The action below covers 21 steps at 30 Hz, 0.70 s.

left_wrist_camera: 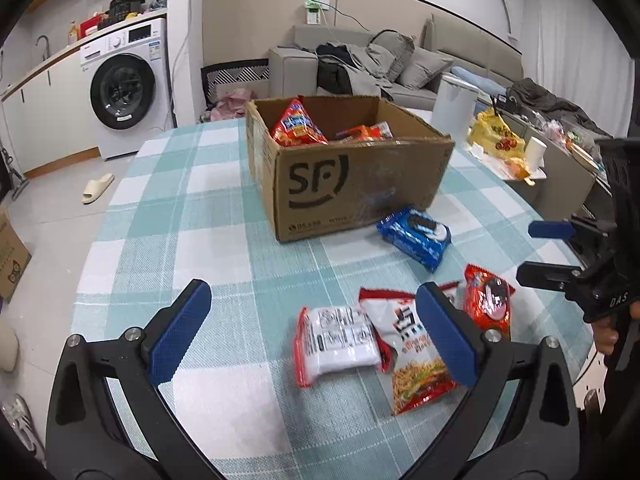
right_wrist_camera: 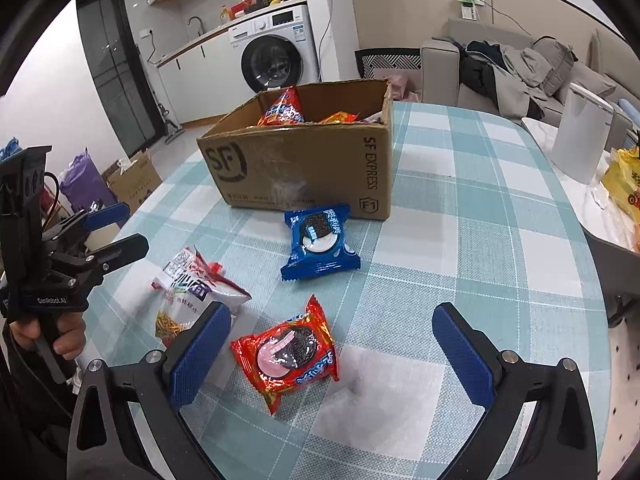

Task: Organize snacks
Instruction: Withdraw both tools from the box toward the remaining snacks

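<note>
An open cardboard SF box point(left_wrist_camera: 360, 176) point(right_wrist_camera: 304, 160) stands mid-table with red snack bags point(left_wrist_camera: 298, 124) point(right_wrist_camera: 282, 110) inside. In front of it lies a blue Oreo pack point(left_wrist_camera: 414, 236) point(right_wrist_camera: 318, 242). Nearer me are a red Oreo pack point(left_wrist_camera: 488, 304) point(right_wrist_camera: 288, 354), a white noodle-snack bag point(left_wrist_camera: 412, 352) point(right_wrist_camera: 196, 284) and a white-and-red packet point(left_wrist_camera: 336, 344). My left gripper point(left_wrist_camera: 316, 332) point(right_wrist_camera: 128, 230) is open above the two white packs and holds nothing. My right gripper point(right_wrist_camera: 332, 356) point(left_wrist_camera: 536, 252) is open, and the red Oreo pack shows between its fingers, untouched.
The table has a teal checked cloth point(left_wrist_camera: 192, 216). A white cylindrical appliance point(right_wrist_camera: 580, 136) and a yellow bag point(left_wrist_camera: 496, 136) sit on a side counter to the right. A washing machine point(left_wrist_camera: 124, 88) and a sofa point(left_wrist_camera: 400, 64) stand beyond. A hand point(right_wrist_camera: 64, 336) grips the left tool.
</note>
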Motion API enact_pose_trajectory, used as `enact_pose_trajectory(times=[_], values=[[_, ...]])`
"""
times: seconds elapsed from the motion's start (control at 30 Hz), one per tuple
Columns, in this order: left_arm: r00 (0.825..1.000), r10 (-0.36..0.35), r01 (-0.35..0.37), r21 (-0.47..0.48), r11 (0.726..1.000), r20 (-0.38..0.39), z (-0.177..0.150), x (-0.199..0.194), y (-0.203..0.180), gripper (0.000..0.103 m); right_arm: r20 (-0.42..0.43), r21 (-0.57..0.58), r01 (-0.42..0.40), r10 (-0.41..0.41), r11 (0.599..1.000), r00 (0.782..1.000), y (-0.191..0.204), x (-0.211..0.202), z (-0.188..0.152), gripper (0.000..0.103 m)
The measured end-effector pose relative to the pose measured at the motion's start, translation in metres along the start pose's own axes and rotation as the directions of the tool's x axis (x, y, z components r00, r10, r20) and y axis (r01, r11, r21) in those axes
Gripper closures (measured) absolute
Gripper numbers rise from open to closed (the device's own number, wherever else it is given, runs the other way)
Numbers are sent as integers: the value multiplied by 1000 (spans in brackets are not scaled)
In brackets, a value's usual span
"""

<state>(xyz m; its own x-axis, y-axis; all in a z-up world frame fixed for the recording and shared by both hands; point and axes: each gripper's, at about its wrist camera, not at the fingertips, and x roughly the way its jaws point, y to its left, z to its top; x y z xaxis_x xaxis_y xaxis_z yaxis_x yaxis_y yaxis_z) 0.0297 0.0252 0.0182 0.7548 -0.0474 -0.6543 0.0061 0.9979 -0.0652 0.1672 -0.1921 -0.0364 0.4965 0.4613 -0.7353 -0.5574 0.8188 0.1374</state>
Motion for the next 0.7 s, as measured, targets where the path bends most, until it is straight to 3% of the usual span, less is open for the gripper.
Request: enact_pose_trajectory(times=[0.33,0.7], values=[[999,-40,41,13,999,-35,-8,8,-9,1,-57,-31,5,-6,1000,998,3,8,-12,0],[989,-121,125,33,992,-90,-16,21,-30,1,-116,-45,-50,45,998,992,8,23,-19,0]])
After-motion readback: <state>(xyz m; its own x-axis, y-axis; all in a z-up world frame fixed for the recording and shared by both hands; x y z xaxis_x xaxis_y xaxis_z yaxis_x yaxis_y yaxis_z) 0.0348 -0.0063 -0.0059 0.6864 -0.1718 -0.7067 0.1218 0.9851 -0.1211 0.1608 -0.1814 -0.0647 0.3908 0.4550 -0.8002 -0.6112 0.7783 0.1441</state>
